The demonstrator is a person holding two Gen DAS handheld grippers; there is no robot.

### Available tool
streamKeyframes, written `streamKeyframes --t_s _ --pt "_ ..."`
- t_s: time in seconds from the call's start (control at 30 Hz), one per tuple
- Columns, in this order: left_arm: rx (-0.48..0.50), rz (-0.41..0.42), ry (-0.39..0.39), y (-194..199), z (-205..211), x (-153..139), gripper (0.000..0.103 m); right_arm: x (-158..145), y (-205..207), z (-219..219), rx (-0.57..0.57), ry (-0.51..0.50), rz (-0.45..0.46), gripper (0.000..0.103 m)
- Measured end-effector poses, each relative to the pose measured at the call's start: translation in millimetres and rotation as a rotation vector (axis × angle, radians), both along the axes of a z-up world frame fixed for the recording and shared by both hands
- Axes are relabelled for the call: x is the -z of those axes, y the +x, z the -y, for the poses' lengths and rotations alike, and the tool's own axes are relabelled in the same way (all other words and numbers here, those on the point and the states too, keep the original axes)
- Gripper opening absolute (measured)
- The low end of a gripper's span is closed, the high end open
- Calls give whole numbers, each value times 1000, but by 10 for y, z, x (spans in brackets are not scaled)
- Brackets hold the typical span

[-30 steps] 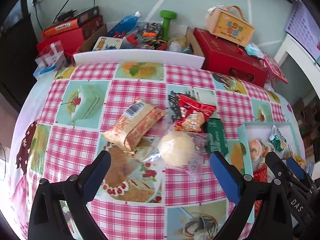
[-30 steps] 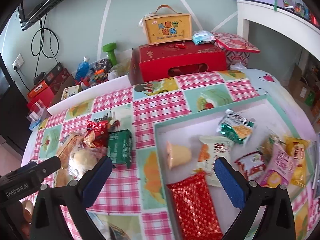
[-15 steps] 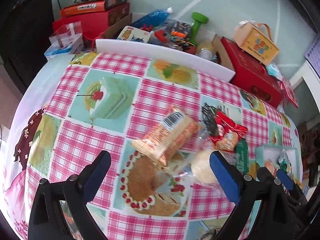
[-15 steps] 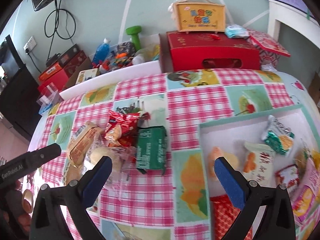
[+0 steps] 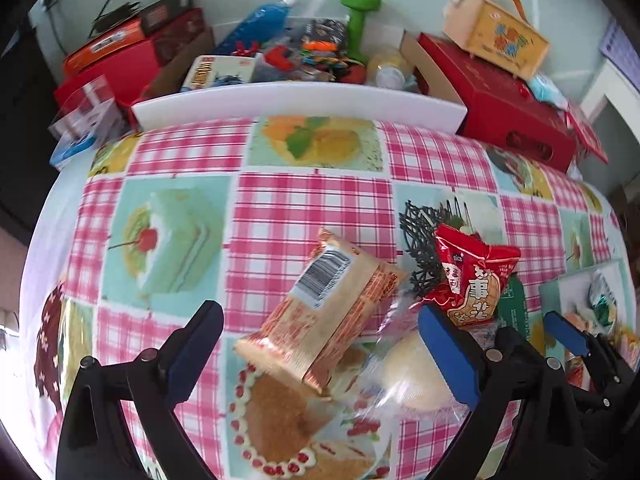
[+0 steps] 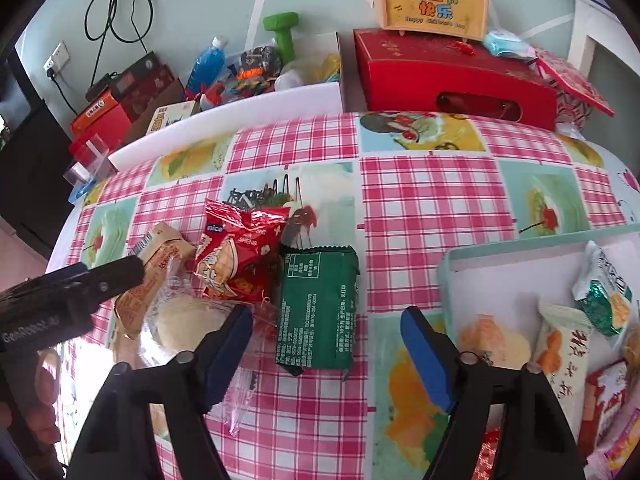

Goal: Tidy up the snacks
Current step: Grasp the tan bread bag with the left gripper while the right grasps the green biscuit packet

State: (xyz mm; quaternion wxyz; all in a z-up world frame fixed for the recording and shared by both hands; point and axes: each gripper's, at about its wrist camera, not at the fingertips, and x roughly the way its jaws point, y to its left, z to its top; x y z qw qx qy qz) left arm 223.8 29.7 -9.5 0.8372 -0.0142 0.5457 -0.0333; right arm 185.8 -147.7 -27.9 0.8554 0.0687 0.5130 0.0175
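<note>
The right tool (image 6: 326, 344) is closing, its blue pads not yet pressing anything; a green packet (image 6: 318, 308) with small white print lies flat on the table (image 6: 432, 200) between them. The left tool (image 5: 320, 344) stands wide open around an orange packet (image 5: 324, 316) showing a barcode — nothing gripped. Beside these lie a red bag (image 6: 236, 256) marked "nice" and a pale bun in clear wrap (image 6: 188, 320). To the right, a tray (image 6: 452, 276) holds more snacks. Behind the table, a yellow box (image 6: 432, 0) reads "Happy Children's Day".
</note>
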Motion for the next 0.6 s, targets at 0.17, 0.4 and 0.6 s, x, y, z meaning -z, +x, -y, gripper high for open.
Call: streamKeyframes --t_s 0.17,0.4,0.6 --pt "20 -11 -18 67 75 101 88 119 64 -10 -4 -7 -23 65" --pt "-11 -36 -12 109 83 245 87 213 87 -2 0 -6 -32 61" --pt "-72 -39 -60 65 35 331 71 221 92 -16 2 -31 -18 60"
